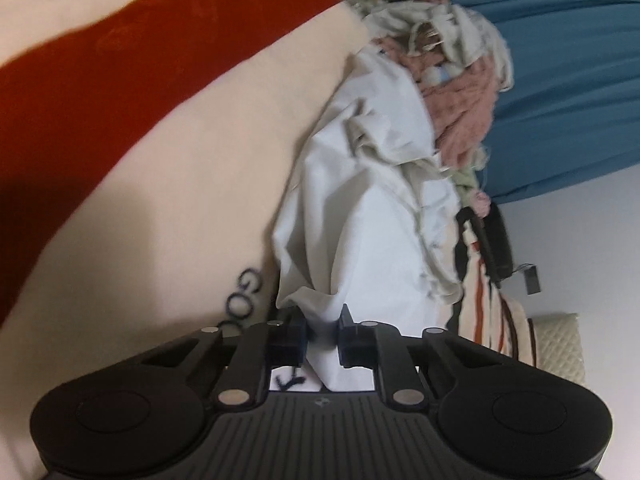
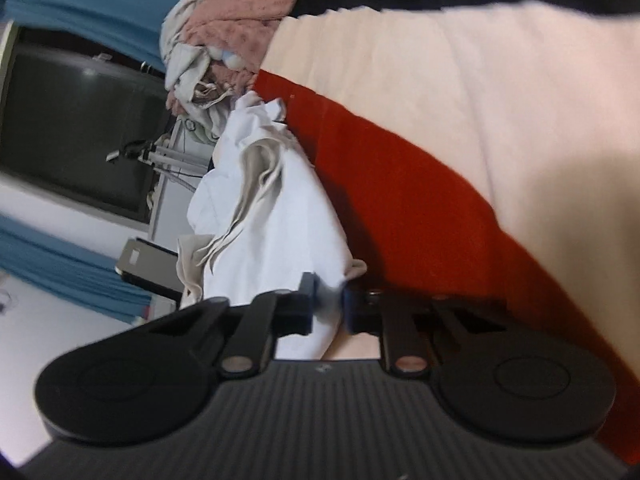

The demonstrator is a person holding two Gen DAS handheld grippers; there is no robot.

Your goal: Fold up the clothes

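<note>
White garment: a crumpled white cloth (image 1: 360, 216) lies on a cream blanket (image 1: 192, 184) with a broad red stripe (image 1: 120, 80); both wrist views are rolled sideways.
Left gripper: the left gripper (image 1: 322, 338) is clamped on a fold at the garment's near edge, white cloth pinched between its dark pads.
Right gripper: the right gripper (image 2: 328, 304) is closed on another bunched edge of the same cloth (image 2: 272, 216), beside the red stripe (image 2: 400, 200).
Laundry pile: pink knit (image 1: 460, 112) and pale, frayed pieces (image 1: 452, 32) are heaped against the garment's far end.
Edges and room: blue curtain (image 1: 568, 80) hangs beyond the pile; bare cream blanket (image 2: 480, 80) spreads wide past the stripe.
Lettering: dark stitched letters (image 1: 246, 284) sit on the blanket just beside the left gripper.
</note>
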